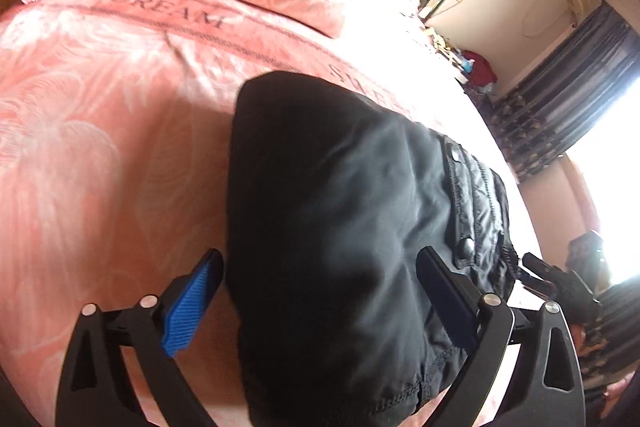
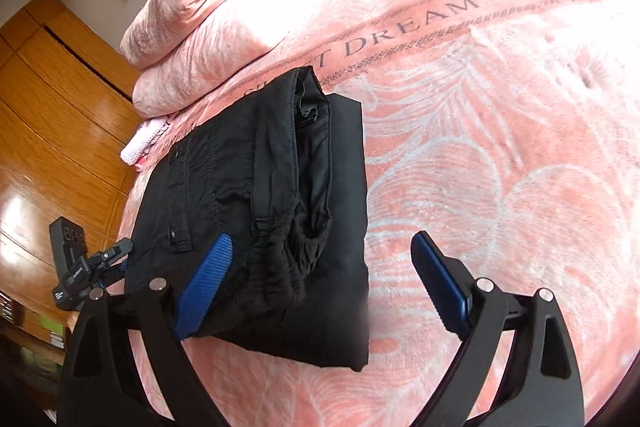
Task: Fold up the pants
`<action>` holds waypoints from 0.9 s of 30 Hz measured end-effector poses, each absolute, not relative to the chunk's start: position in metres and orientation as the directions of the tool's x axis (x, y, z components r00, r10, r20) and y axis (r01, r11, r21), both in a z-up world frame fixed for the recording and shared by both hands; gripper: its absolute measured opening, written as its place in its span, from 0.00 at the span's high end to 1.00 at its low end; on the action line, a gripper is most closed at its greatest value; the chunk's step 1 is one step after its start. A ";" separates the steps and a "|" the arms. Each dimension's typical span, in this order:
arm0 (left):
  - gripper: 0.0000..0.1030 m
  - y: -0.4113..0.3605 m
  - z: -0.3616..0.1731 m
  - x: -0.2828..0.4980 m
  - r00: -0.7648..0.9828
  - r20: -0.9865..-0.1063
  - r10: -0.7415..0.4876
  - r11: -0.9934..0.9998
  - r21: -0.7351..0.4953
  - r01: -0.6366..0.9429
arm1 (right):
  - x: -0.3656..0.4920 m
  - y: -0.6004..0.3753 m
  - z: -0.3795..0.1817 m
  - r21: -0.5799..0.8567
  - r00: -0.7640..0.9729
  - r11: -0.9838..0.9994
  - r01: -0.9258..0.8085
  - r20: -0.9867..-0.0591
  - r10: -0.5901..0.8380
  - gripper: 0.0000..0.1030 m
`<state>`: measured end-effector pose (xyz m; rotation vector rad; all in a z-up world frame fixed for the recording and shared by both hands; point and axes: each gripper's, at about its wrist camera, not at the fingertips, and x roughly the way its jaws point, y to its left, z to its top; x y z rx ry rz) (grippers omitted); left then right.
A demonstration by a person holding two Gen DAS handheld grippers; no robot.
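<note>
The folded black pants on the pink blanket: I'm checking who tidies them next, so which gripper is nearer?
Hard to call; perhaps left. The left gripper is open, straddling the folded black pants. The right gripper is open, one finger over the pants' elastic waistband, the other over the pink blanket.

Two wrist views are being taken low over a pink bedspread (image 1: 100, 131), from opposite sides of the folded black pants (image 1: 340, 207).

The left wrist view is being aimed along the wide-spread fingers of the left gripper (image 1: 320, 291) toward a curtained window (image 1: 580, 79), with the pants filling the near foreground. The right wrist view is being aimed over the right gripper (image 2: 320, 287) toward a wooden wardrobe (image 2: 48, 107), slightly farther back. The pants (image 2: 260, 207), the bedspread (image 2: 480, 147) and its "DREAM" lettering are being shared by both.
</note>
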<state>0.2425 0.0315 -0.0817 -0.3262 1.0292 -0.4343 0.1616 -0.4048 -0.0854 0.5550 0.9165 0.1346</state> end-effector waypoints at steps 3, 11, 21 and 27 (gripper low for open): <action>0.04 0.032 -0.062 0.220 0.503 -0.774 -0.383 0.923 -0.341 0.178 | 0.146 -0.394 -0.071 0.424 0.615 0.893 0.152 -0.748 0.251 0.08; 0.04 0.016 -0.051 0.195 0.537 -0.810 -0.234 0.972 -0.180 0.151 | 0.116 -0.366 -0.059 0.229 0.637 0.956 0.186 -0.768 0.060 0.03; 0.04 -0.005 -0.045 0.156 0.523 -0.834 -0.174 0.983 -0.118 0.140 | 0.083 -0.326 -0.061 0.021 0.581 0.980 0.200 -0.807 -0.101 0.03; 0.04 -0.010 -0.026 0.139 0.563 -0.815 -0.133 0.990 -0.084 0.111 | 0.067 -0.313 -0.040 0.057 0.607 0.974 0.218 -0.790 -0.090 0.03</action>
